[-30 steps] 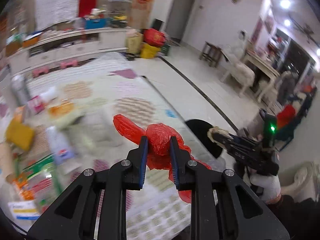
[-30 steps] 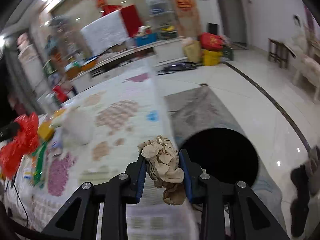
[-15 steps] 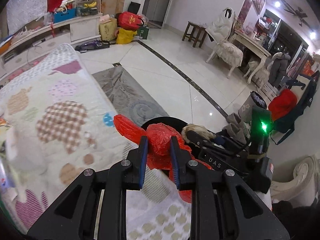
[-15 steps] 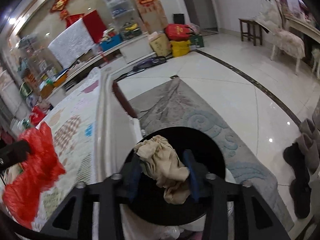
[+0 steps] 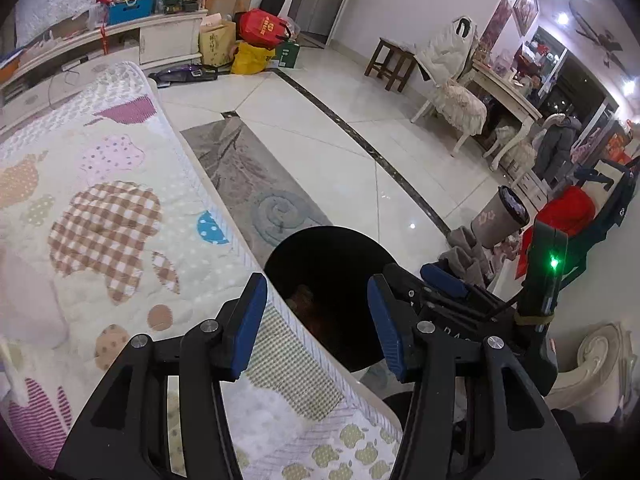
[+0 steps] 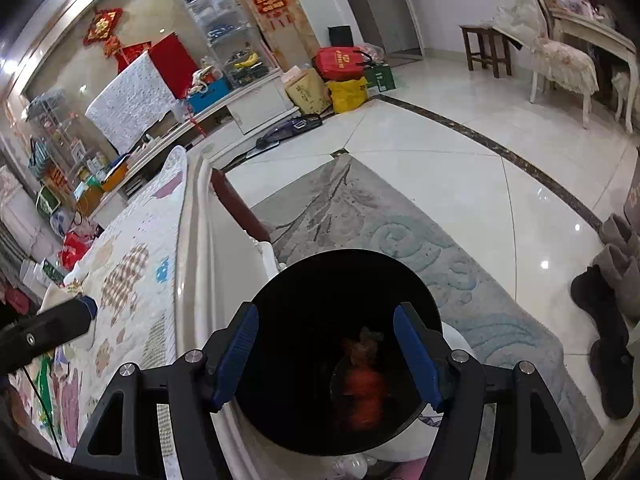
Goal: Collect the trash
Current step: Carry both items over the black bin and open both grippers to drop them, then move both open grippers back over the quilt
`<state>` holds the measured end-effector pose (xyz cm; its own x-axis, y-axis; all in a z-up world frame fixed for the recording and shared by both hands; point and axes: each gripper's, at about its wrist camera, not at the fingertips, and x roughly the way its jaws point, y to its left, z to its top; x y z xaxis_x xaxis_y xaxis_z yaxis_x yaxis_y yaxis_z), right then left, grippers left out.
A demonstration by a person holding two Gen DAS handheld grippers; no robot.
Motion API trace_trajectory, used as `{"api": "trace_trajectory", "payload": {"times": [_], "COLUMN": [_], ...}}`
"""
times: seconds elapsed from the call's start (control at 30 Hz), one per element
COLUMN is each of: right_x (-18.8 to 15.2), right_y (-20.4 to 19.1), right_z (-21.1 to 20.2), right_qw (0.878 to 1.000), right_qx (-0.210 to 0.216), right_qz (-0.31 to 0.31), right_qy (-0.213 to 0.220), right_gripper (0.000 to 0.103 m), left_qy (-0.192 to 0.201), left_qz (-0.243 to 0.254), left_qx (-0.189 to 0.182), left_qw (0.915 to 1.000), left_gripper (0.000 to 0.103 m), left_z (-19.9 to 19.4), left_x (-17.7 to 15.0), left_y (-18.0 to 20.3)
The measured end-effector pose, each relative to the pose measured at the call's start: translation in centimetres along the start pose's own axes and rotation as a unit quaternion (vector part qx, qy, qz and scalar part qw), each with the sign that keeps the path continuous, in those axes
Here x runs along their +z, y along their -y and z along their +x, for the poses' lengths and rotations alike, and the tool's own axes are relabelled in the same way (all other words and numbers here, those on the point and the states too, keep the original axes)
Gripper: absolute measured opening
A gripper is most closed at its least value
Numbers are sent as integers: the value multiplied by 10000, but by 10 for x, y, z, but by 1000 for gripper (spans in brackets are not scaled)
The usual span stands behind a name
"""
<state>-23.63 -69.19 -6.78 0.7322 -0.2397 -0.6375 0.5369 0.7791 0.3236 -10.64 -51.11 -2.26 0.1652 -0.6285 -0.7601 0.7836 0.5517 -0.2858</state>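
Note:
A round black trash bin (image 6: 304, 292) stands on the floor beside the table edge; it also shows in the left wrist view (image 5: 328, 256). Inside it lie the red plastic bag (image 6: 364, 388) and the crumpled tan paper (image 6: 370, 338), both blurred. My right gripper (image 6: 326, 350) is open and empty directly above the bin mouth. My left gripper (image 5: 316, 318) is open and empty over the table edge next to the bin. The right gripper (image 5: 432, 280) shows in the left wrist view.
A table with a quilted patterned cover (image 5: 100, 216) lies left of the bin, with packets and litter (image 6: 60, 264) further along. A grey rug (image 6: 360, 216) lies under the bin. Slippers (image 6: 612, 304) lie to the right; bags (image 6: 340, 76) stand by the far cabinet.
Both grippers moved from the table to the bin and opened. The red bag left the left gripper and the tan paper left the right; both now lie in the bin.

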Motion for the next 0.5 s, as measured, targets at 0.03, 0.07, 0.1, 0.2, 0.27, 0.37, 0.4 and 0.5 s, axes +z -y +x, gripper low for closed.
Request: {"api": "trace_trajectory", "payload": {"times": [0.03, 0.07, 0.1, 0.2, 0.27, 0.37, 0.4, 0.5], "right_x": [-1, -2, -3, -6, -9, -13, -15, -20], "right_y": [-1, -5, -9, -22, -31, -46, -51, -68], "right_z": [-1, -4, -7, -12, -14, -19, -20, -25], "right_qw": [10000, 9999, 9999, 9995, 9993, 9987, 9984, 9974], "right_qx": [3, 14, 35, 75, 93, 125, 140, 165], "right_qz": [-41, -101, -157, -295, -373, -491, -536, -702], "right_qy": [13, 31, 46, 42, 44, 47, 57, 62], "right_gripper": [68, 68, 68, 68, 68, 68, 68, 68], "left_qy": [22, 78, 126, 307, 407, 492, 530, 587], "left_qz": [21, 60, 90, 223, 275, 291, 288, 234], "left_qx": [35, 74, 109, 443, 623, 841, 928, 1042], "left_qw": [10000, 9999, 9998, 9983, 9968, 9948, 9939, 9925], "left_gripper": [51, 51, 51, 51, 51, 51, 51, 51], "left_z": [-4, -12, -16, -33, -44, -54, -59, -70], "left_x": [0, -2, -3, -8, -14, -19, -22, -29], "left_y": [1, 2, 2, 0, -4, -11, -16, -26]}}
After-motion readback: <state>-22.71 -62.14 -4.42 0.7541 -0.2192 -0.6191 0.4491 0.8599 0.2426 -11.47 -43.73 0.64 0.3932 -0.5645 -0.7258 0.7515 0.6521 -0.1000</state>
